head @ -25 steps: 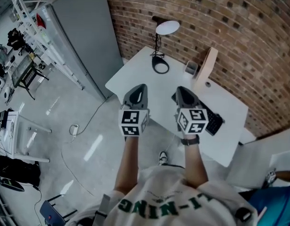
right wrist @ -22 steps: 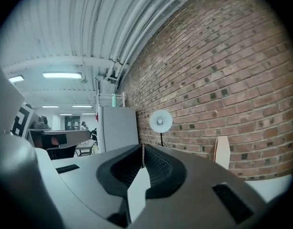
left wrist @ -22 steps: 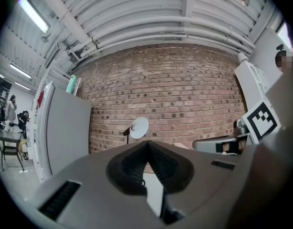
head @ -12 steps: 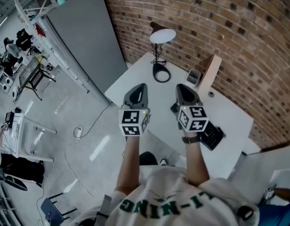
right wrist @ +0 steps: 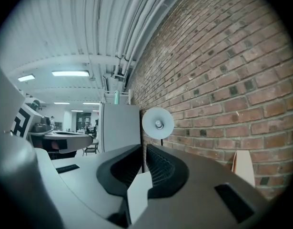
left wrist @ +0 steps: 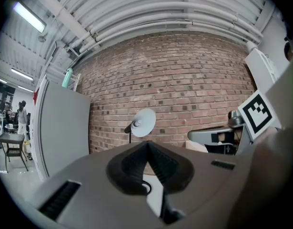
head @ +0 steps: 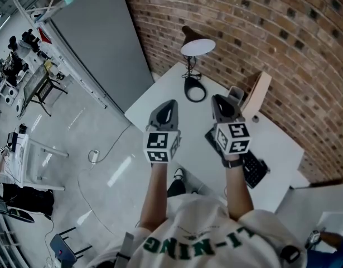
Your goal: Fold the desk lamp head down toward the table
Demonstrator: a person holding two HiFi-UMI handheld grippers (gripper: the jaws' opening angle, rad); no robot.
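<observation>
The desk lamp stands upright at the table's far corner by the brick wall, its round white head point(head: 198, 47) raised on a thin black stem above a black ring base point(head: 194, 89). Both grippers are held level and point toward it, well short of it. My left gripper point(head: 170, 103) hovers at the table's near edge with its jaws shut and empty. My right gripper point(head: 218, 98) is over the table, also shut and empty. The lamp head point(left wrist: 144, 122) faces the left gripper point(left wrist: 147, 144). The same head point(right wrist: 157, 123) shows just above the right gripper point(right wrist: 144, 149).
The white table point(head: 274, 141) carries a black keyboard point(head: 255, 171), a small grey container point(head: 235, 94) and a wooden board point(head: 259, 91) leaning on the brick wall. A grey cabinet point(head: 98, 38) stands left of the table. A cable point(head: 107, 144) lies on the floor.
The person has stepped closer to the table. Both grippers moved forward toward the lamp, staying shut and level.
</observation>
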